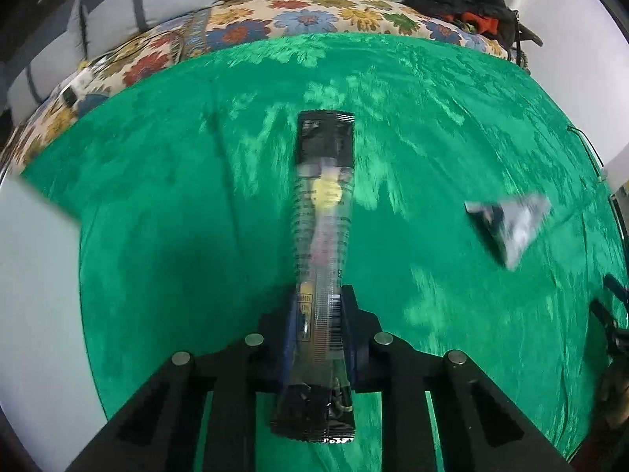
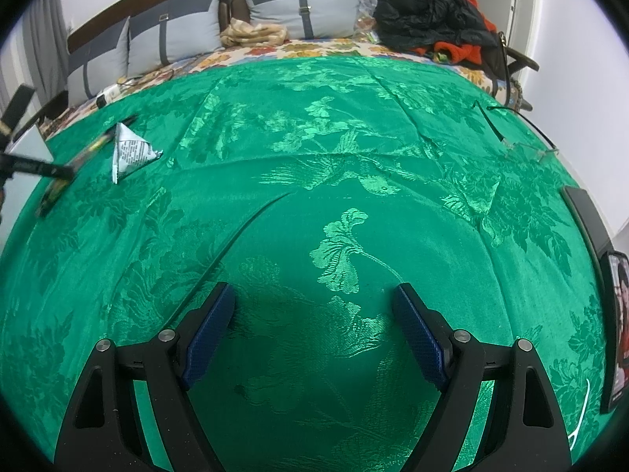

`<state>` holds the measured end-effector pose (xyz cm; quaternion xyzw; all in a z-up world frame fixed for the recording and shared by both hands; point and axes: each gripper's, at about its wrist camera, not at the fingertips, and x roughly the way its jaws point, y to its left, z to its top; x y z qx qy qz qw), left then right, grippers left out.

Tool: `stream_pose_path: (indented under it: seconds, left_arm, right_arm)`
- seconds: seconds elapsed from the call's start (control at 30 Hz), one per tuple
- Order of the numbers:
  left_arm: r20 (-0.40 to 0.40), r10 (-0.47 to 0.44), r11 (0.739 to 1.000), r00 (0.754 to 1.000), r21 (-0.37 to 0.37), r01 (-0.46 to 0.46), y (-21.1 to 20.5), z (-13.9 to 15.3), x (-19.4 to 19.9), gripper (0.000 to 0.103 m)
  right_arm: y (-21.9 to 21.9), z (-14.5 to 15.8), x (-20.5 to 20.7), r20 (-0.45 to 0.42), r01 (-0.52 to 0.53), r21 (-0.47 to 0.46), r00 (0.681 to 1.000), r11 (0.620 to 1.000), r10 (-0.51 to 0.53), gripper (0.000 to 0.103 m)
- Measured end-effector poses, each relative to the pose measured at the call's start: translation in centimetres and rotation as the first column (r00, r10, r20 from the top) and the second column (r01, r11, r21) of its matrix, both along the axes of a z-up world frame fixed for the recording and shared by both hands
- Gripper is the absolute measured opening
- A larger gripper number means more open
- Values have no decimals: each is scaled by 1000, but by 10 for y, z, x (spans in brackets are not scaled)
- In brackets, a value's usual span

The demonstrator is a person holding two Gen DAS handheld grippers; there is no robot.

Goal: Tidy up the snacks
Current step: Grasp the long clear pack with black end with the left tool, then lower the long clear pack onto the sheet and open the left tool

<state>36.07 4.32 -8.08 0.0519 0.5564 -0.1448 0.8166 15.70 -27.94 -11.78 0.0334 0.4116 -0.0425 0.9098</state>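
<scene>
A long snack packet, black at both ends and clear in the middle, is clamped near its lower end between the blue pads of my left gripper, which is shut on it. It points away from me above the green cloth. A silver triangular snack packet lies on the cloth to the right. In the right wrist view the triangular packet lies at the far left, beside the blurred long packet. My right gripper is open over bare green cloth with nothing between its fingers.
Grey pillows, a folded beige cloth and a heap of black and red clothes sit at the bed's head. Spectacles and a dark screen lie at the right edge. A white surface borders the cloth on the left.
</scene>
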Motion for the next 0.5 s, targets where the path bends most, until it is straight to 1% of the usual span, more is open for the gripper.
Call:
stream_pose_path:
  seconds: [0.07, 0.17, 0.23, 0.3, 0.33, 0.37, 0.4, 0.43, 0.47, 0.5]
  left_arm:
    - [-8, 68, 997, 998, -20, -68, 9, -2, -30, 20]
    - [-36, 189, 979, 981, -74, -191, 25, -3, -82, 19]
    - [-47, 229, 968, 972, -90, -232, 29, -2, -113, 20]
    - [-42, 248, 964, 968, -91, -251, 28, -4, -145, 20]
    - [-28, 256, 962, 966, -90, -258, 27, -4, -155, 24]
    - [-12, 264, 961, 964, -86, -264, 27, -5, -161, 30]
    - [2, 271, 959, 963, -85, -270, 26, -7, -166, 50]
    - [18, 272, 957, 962, -106, -268, 26, -8, -169, 72]
    - [35, 278, 954, 960, -124, -272, 24, -8, -170, 83]
    - [57, 289, 952, 955, -119, -281, 21, -10, -170, 93]
  right_arm:
    - [0, 0, 0, 0, 0, 0, 1000, 1000, 0, 85]
    - [0, 0, 0, 0, 0, 1, 1000, 1000, 0, 85]
    - [0, 0, 0, 0, 0, -1, 1000, 1000, 0, 85]
    - [0, 0, 0, -1, 1, -2, 1000, 1000, -1, 85]
    - [0, 0, 0, -1, 1, -3, 1000, 1000, -1, 85]
    - [0, 0, 0, -2, 1, -5, 1000, 1000, -1, 85]
    - [-1, 0, 0, -2, 2, -5, 1000, 1000, -2, 85]
    - [-1, 0, 0, -2, 2, -5, 1000, 1000, -2, 85]
    - [-1, 0, -1, -2, 3, -5, 1000, 1000, -3, 85]
    - [-1, 0, 0, -3, 3, -5, 1000, 1000, -3, 85]
